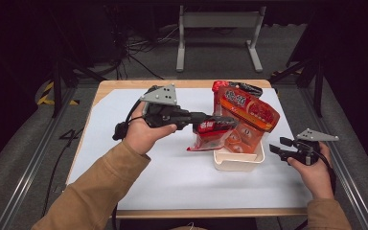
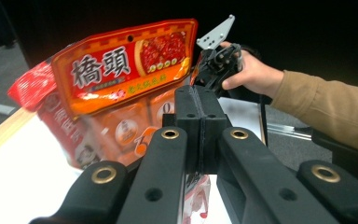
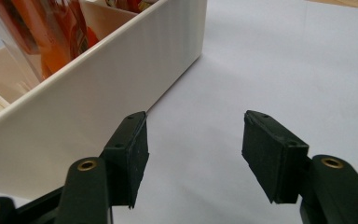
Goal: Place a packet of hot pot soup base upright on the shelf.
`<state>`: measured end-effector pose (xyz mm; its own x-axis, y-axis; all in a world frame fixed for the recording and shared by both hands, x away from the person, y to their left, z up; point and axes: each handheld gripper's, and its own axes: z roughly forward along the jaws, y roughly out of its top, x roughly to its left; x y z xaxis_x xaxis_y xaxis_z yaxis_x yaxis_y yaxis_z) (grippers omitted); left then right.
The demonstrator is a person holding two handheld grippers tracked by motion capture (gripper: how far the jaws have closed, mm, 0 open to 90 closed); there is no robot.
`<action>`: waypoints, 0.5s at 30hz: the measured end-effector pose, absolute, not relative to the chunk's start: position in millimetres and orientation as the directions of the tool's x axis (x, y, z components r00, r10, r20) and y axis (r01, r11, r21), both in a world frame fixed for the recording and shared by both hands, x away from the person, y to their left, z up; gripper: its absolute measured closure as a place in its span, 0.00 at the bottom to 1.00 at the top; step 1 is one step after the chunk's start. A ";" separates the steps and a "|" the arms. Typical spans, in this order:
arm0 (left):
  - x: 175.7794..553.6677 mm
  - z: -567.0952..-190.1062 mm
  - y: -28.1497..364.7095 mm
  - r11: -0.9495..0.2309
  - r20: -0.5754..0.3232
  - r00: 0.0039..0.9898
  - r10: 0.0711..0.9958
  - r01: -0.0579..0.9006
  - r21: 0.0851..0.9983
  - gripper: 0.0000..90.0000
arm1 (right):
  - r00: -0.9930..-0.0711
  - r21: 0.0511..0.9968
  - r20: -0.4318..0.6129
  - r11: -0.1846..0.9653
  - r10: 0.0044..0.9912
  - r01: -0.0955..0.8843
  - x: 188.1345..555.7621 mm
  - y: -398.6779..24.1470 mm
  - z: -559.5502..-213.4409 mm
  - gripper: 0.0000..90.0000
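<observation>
Left gripper (image 1: 220, 123) is clamped on a red snack packet (image 1: 210, 136), jaws pressed flat together w/ the packet's top edge pinched between them. In the left gripper view the two black pads meet w/ no gap, and a bit of the packet (image 2: 196, 200) hangs below them. Packet hangs tilted, just at the left rim of the white bin (image 1: 237, 163), its lower corner near the white mat (image 1: 139, 158); can't tell if it touches the rim.

Right gripper (image 1: 277, 148) sits low, just beside the bin's right side, jaws apart at a medium gap, nothing between them. In the right gripper view the pads straddle bare mat (image 3: 270, 60), w/ the bin's wall (image 3: 98, 88) just beside the left-hand pad (image 3: 133, 158); can't tell if they touch.

Bin holds several orange-red pouches standing upright. Biggest one, an orange pouch (image 1: 247, 109) w/ large Chinese characters, leans across the top toward the right. Left gripper view shows the same pouch (image 2: 121, 65) close ahead, w/ the person's other hand (image 2: 254, 74) and the right gripper (image 2: 214, 65) behind it.

Bin stands right of center on the mat, which covers most of the wooden table (image 1: 110, 85).
</observation>
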<state>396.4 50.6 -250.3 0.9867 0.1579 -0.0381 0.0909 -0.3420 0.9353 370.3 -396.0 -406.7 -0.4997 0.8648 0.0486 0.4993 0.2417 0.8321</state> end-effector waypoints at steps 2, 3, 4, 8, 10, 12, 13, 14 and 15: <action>397.2 -250.6 44.9 -0.342 -0.036 0.988 0.148 0.085 0.936 1.00 | -0.501 0.832 0.050 0.241 0.864 0.499 370.3 -395.9 -406.3 0.46; 397.5 -250.8 42.1 -0.341 -0.038 0.989 0.143 0.086 0.936 1.00 | -0.501 0.833 0.049 0.241 0.864 0.498 370.3 -395.9 -406.2 0.46; 397.7 -251.0 39.2 -0.340 -0.037 0.989 0.140 0.083 0.937 1.00 | -0.501 0.833 0.050 0.240 0.864 0.498 370.2 -395.7 -406.0 0.46; 398.0 -250.9 25.6 -0.349 -0.030 0.991 0.128 0.073 0.934 1.00 | -0.502 0.834 0.049 0.241 0.863 0.496 370.2 -396.4 -406.2 0.46; 398.2 -251.3 19.8 -0.349 -0.028 0.992 0.122 0.069 0.935 1.00 | -0.500 0.833 0.050 0.240 0.865 0.498 370.1 -396.9 -407.0 0.46; 399.1 -252.0 14.8 -0.349 -0.025 0.993 0.117 0.065 0.935 1.00 | -0.500 0.834 0.048 0.241 0.864 0.496 370.1 -397.3 -407.2 0.46; 399.7 -252.5 12.5 -0.348 -0.027 0.993 0.117 0.067 0.935 1.00 | -0.501 0.835 0.049 0.240 0.864 0.495 369.9 -397.4 -407.1 0.46; 399.7 -252.5 12.5 -0.348 -0.027 0.993 0.117 0.067 0.935 1.00 | -0.501 0.835 0.049 0.240 0.864 0.495 369.9 -397.4 -407.1 0.46; 400.8 -253.2 9.9 -0.351 -0.027 0.993 0.111 0.064 0.934 1.00 | -0.503 0.835 0.049 0.241 0.863 0.495 369.7 -397.6 -407.0 0.46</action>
<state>400.8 9.9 -253.2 0.9935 0.1111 -0.0267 0.0643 -0.3506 0.9343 369.7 -397.6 -407.0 -0.5026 0.8631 0.0490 0.4947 0.2406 0.8351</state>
